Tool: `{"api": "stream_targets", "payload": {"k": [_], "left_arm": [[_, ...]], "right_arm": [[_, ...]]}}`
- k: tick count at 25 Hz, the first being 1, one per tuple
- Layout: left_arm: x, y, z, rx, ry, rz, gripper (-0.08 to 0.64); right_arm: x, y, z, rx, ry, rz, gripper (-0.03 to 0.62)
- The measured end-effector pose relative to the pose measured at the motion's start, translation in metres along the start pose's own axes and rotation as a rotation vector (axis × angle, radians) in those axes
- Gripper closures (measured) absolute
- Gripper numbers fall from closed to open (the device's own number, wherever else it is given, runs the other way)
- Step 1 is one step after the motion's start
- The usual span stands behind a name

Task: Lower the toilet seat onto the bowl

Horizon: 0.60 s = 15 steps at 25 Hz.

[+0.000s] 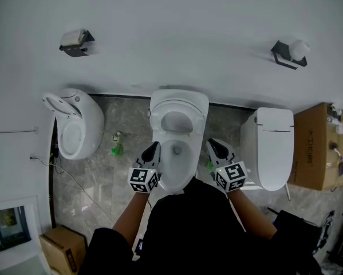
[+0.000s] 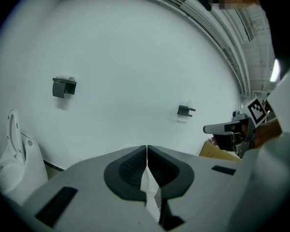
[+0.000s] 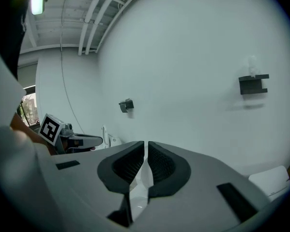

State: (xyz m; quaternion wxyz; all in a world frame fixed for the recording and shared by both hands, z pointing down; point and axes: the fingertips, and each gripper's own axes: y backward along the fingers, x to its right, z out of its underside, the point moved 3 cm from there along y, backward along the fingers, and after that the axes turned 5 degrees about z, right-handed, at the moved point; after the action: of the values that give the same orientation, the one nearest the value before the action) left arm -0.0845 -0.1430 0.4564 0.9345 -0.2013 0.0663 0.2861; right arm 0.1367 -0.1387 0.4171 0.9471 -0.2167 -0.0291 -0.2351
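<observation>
Left tool [image 1: 153, 147], right tool [image 1: 213, 144] closed, flanking toilet bowl [image 1: 183, 180].

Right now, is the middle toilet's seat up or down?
Up. In the head view the seat ring stands raised at the back, and the bowl below it lies uncovered.

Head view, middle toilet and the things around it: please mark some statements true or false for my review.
1. The toilet seat stands raised, off the bowl. True.
2. The left gripper clamps the seat. False: it is shut on nothing, beside the bowl.
3. The right-hand toilet has its lid down. True.
4. The right gripper is open. False: it is shut and empty.
5. A cardboard box sits between the left and middle toilets. False: it stands at the far right.
</observation>
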Motion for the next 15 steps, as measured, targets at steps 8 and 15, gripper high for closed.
{"api": "stream_targets", "payload": {"k": [8, 15], "left_arm": [[-0.038, -0.066, 0.009, -0.146, -0.085, -0.023, 0.541], [-0.053, -0.11, 0.02, -0.185, -0.058, 0.037, 0.541]], "right_arm": [[0.032, -0.056, 0.011, -0.108, -0.022, -0.002, 0.556], [0.044, -0.098, 0.03, -0.206, 0.053, -0.07, 0.555]]}}
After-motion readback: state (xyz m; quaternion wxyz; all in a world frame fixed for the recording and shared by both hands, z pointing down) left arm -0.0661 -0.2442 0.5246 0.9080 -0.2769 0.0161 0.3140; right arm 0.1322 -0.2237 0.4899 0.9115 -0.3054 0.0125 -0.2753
